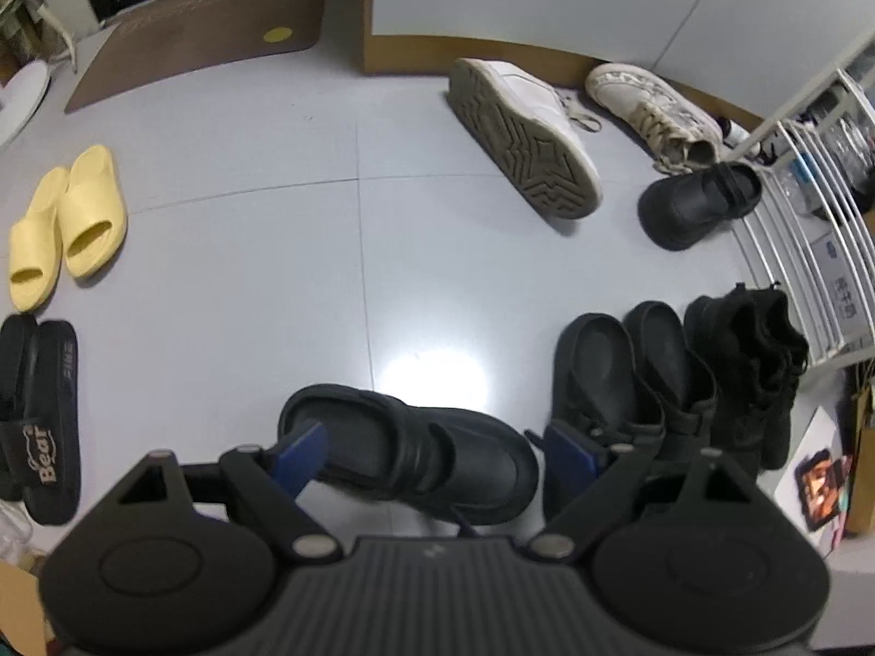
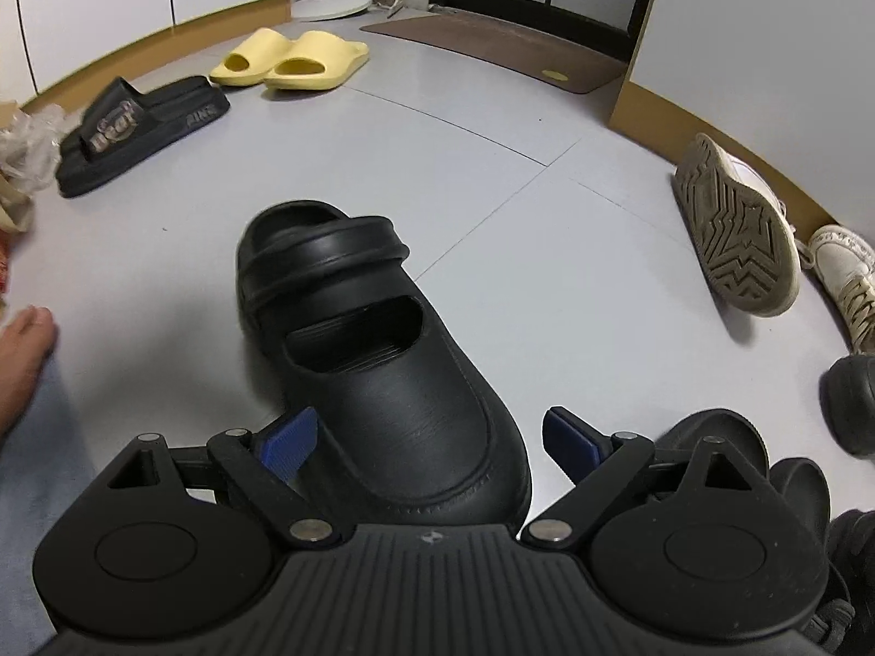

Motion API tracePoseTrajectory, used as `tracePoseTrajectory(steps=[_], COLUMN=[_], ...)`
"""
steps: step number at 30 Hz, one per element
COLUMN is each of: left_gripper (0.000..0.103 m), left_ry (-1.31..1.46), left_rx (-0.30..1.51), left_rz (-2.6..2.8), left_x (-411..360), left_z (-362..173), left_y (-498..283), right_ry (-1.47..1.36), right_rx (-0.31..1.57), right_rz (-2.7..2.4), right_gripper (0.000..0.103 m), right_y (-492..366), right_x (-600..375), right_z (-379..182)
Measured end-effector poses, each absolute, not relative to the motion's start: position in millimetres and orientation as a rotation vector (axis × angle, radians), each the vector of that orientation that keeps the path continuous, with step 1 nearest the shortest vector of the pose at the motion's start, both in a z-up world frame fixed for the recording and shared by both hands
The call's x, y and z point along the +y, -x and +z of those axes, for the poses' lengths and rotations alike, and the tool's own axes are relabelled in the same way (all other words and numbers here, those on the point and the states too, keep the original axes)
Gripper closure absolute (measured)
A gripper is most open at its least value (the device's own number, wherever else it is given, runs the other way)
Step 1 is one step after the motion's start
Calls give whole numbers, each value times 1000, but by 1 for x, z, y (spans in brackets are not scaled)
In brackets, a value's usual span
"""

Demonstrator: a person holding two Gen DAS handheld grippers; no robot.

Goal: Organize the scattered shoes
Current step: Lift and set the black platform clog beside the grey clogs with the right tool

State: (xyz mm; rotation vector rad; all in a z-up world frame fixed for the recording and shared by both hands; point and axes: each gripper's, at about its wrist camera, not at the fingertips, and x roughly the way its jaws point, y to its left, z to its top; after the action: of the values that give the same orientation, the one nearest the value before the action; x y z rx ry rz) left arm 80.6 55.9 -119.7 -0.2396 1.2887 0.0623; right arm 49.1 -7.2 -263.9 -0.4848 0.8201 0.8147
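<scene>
Currently my left gripper (image 1: 432, 451) and right gripper (image 2: 429, 440) stood wide apart, gripping nothing; the black clog (image 2: 377, 361) lay on the floor (image 2: 492, 136) between the pads; its toe was hidden behind my tool.

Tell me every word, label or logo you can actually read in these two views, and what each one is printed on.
"Bear": on the strap of the black slide sandal, beside a small bear outline.
Pale lettering on that sandal's side edge: too blurred to read.
Faint writing across the brown doormat: not legible.
Labels on items in the white wire rack: too small to read.
Small emblem on the gripper body: a mark, no words.
</scene>
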Motion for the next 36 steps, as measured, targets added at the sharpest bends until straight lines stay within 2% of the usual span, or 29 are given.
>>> tracePoseTrajectory(steps=[1, 14, 20, 25, 36], left_gripper=[15, 15, 15, 15, 15], left_ry=[241, 219, 225, 215, 216], left_rx=[1286, 1285, 1287, 1280, 1273], left_rz=[63, 55, 13, 12, 29], left_x=[56, 50, 40, 39, 42], left_z=[-119, -117, -115, -113, -111], left_y=[-80, -79, -81, -82, -81], right_ry=[482, 454, 345, 384, 255], right_rx=[817, 992, 967, 912, 987], right_rz=[795, 765, 674, 696, 435], right_gripper=[1, 2, 1, 1, 6], right_y=[-48, -37, -56, -54, -39], right_x=[-5, 6, 17, 32, 30], right_z=[-268, -270, -272, -282, -286])
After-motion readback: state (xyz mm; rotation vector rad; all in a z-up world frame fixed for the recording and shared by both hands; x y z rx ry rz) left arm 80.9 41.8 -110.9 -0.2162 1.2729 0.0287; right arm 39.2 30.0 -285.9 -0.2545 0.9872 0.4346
